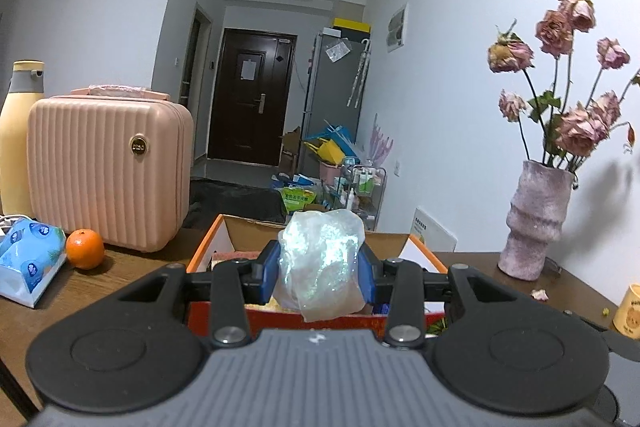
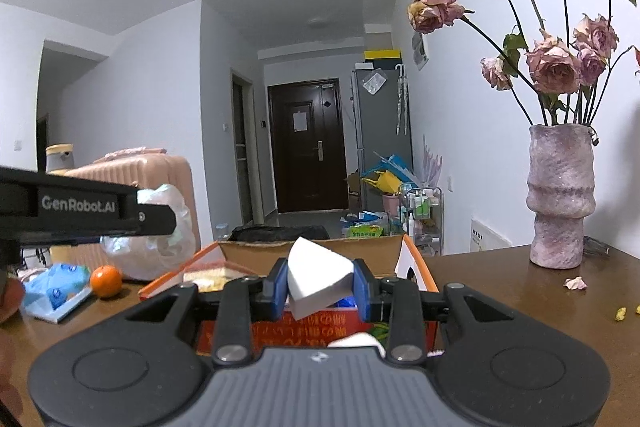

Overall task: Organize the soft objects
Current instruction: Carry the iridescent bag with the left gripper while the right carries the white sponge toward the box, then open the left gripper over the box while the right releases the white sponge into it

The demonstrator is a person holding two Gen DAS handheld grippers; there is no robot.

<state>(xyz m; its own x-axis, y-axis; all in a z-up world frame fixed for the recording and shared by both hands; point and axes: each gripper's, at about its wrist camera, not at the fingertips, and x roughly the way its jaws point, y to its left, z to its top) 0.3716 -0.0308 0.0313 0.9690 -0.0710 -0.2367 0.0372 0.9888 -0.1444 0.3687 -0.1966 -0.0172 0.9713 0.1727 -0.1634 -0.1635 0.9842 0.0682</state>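
The left gripper (image 1: 320,267) points forward, almost level, and its two blue pads (image 1: 269,269) are closed on a crumpled clear plastic bag (image 1: 322,259) that stands up between them. The right gripper (image 2: 320,287) also points forward and nearly level, with its blue pads (image 2: 280,287) pressed on a white sponge wedge (image 2: 318,277), which is tilted between the jaws. In the right wrist view the left gripper's black arm (image 2: 80,213) comes in from the left side, holding the bag at its far end.
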